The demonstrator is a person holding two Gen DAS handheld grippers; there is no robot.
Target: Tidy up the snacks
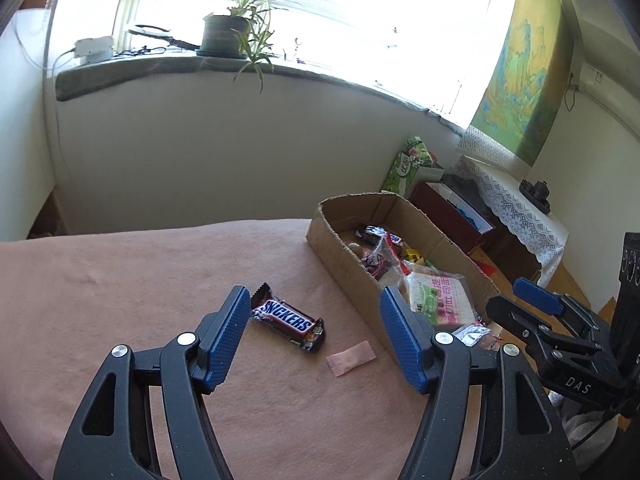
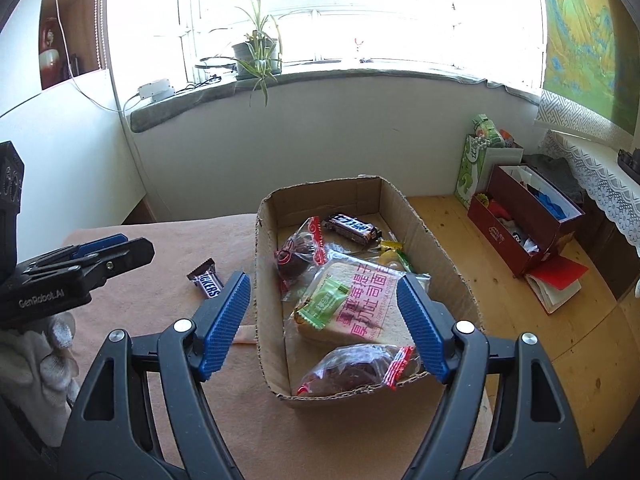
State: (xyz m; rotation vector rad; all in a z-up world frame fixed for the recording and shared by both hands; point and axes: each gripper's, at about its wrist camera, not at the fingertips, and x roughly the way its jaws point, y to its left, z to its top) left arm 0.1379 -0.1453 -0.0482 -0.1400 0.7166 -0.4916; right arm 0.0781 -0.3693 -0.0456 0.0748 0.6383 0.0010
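A Snickers bar (image 1: pixel 288 321) lies on the pink cloth, just ahead of my open, empty left gripper (image 1: pixel 316 300), close to its left finger. A small pink candy (image 1: pixel 351 359) lies beside the bar, between the fingers. The cardboard box (image 1: pixel 340 248) to the right holds a toast packet (image 2: pixel 352 304), a dark snack bar (image 2: pixel 352 227) and bagged dark snacks (image 2: pixel 356 368). My right gripper (image 2: pixel 324 284) is open and empty above the box's near end. The Snickers bar also shows in the right wrist view (image 2: pixel 206 279), and the left gripper (image 2: pixel 104 256) too.
The pink cloth (image 1: pixel 120 300) covers the table. Right of the table, on the wooden floor (image 2: pixel 500 300), stand red boxes (image 2: pixel 524 224) and a green bag (image 2: pixel 476 168). A wall and a windowsill with a potted plant (image 1: pixel 230 34) lie behind.
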